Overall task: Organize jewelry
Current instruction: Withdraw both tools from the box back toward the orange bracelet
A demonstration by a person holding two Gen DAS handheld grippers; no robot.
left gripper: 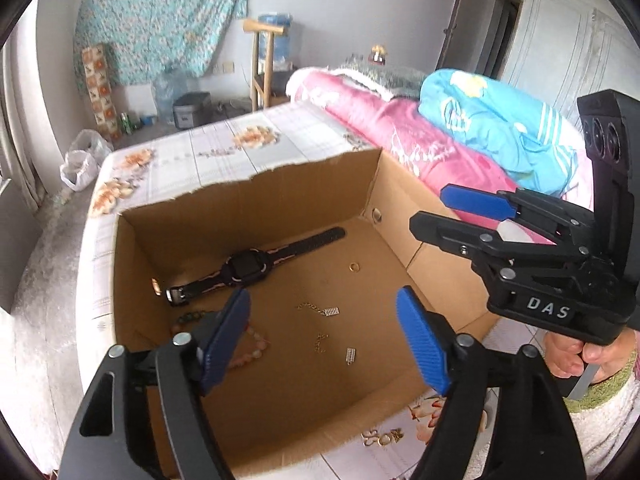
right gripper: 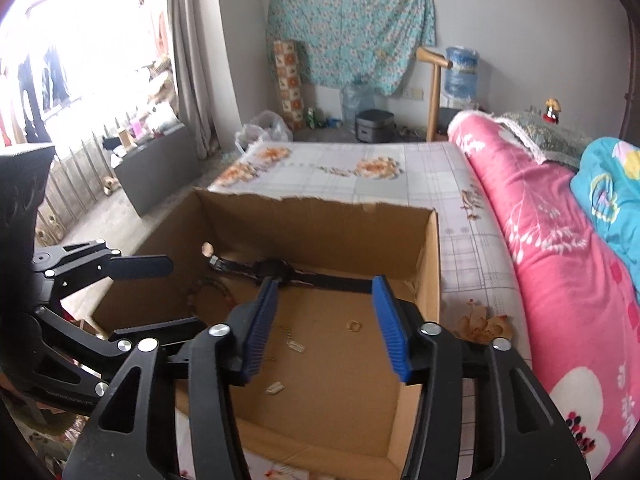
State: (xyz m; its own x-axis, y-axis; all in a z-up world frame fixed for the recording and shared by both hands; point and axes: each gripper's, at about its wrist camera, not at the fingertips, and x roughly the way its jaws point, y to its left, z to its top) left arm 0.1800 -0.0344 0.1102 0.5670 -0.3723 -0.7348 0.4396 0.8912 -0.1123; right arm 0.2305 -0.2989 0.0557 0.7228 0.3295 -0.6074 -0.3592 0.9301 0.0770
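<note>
An open cardboard box (left gripper: 320,188) (right gripper: 320,224) stands on the bed. On its floor lie a black watch (left gripper: 244,268) (right gripper: 272,270), a gold ring (left gripper: 354,267) (right gripper: 354,325), two small chain pieces with pendants (left gripper: 332,311) (right gripper: 295,345), a pink bead bracelet (left gripper: 256,344) and a dark bead bracelet (right gripper: 208,292). My left gripper (left gripper: 322,296) (right gripper: 186,295) hovers open over the box's near left side with nothing between its blue pads. Above the right half, my right gripper (right gripper: 325,282) (left gripper: 430,208) is open and empty too.
A gold piece (left gripper: 380,438) lies on the floral bedsheet (right gripper: 360,184) just outside the box's near wall. Rolled pink and blue quilts (right gripper: 560,240) run along the right. A person's hand (left gripper: 588,356) holds the right gripper's handle. Bags, a water jug and a wooden stand sit beyond the bed.
</note>
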